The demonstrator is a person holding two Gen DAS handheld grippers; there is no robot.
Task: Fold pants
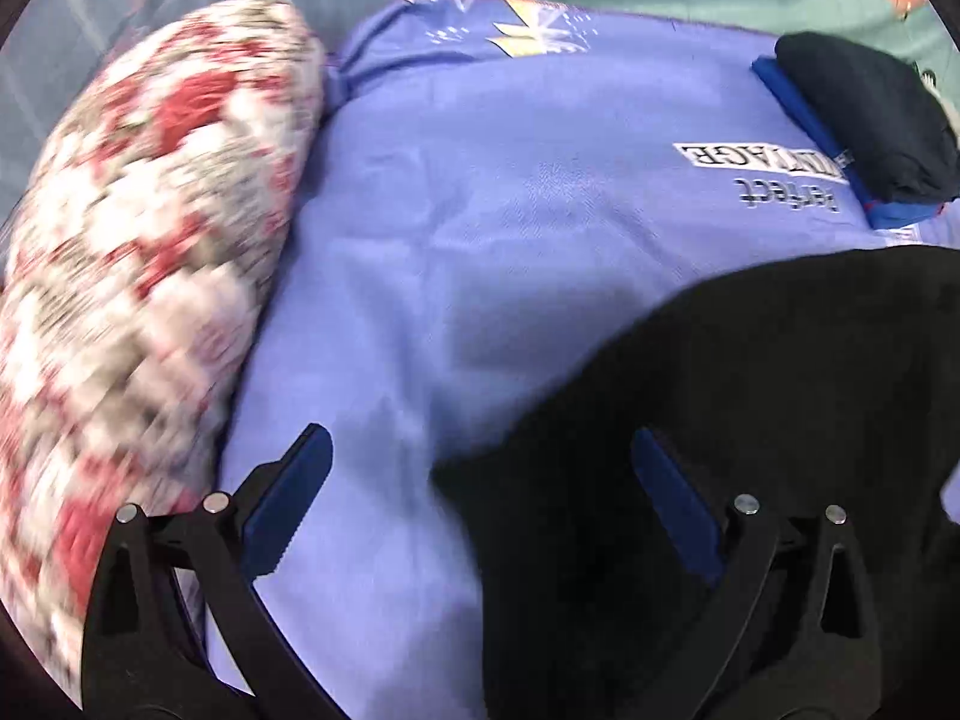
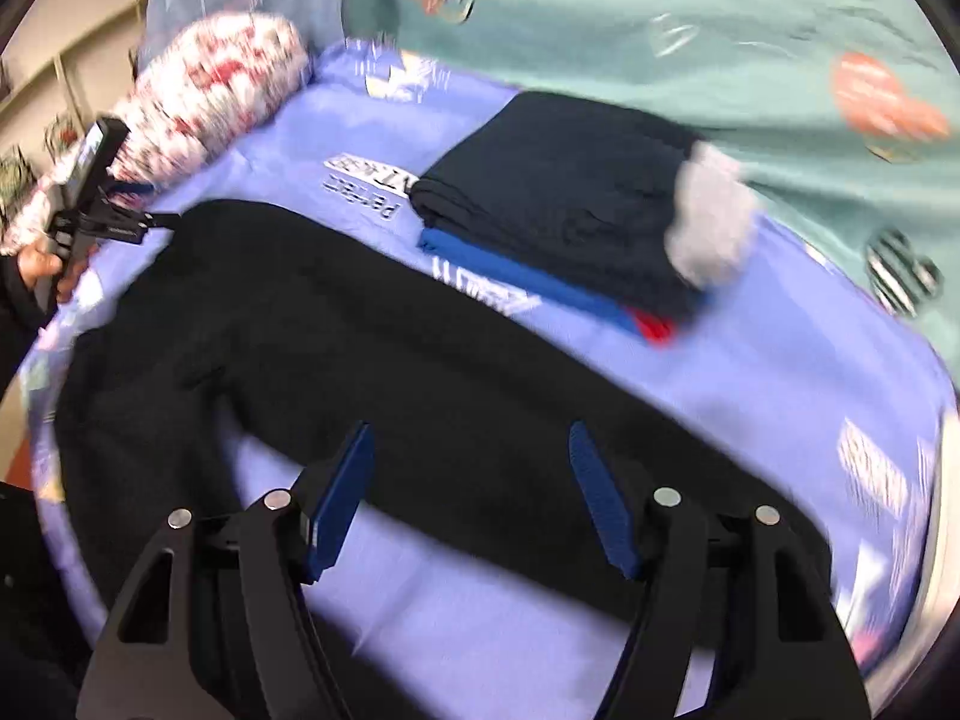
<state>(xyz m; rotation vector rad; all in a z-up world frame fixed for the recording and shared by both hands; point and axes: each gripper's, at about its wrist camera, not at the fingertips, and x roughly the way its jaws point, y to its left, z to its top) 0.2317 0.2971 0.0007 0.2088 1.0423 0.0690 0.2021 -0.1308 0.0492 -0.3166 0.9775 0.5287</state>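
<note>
Black pants lie spread across a lilac printed sheet, their two legs splitting toward the near side. In the left wrist view the pants fill the lower right. My left gripper is open, its right finger over the pants' edge, its left finger over bare sheet. My right gripper is open just above the pants' middle, holding nothing. The left gripper also shows at the far left of the right wrist view, in a hand.
A stack of folded dark clothes over blue and red pieces sits on the sheet beyond the pants; it also shows in the left wrist view. A red-and-white floral pillow borders the left. A teal printed blanket lies behind.
</note>
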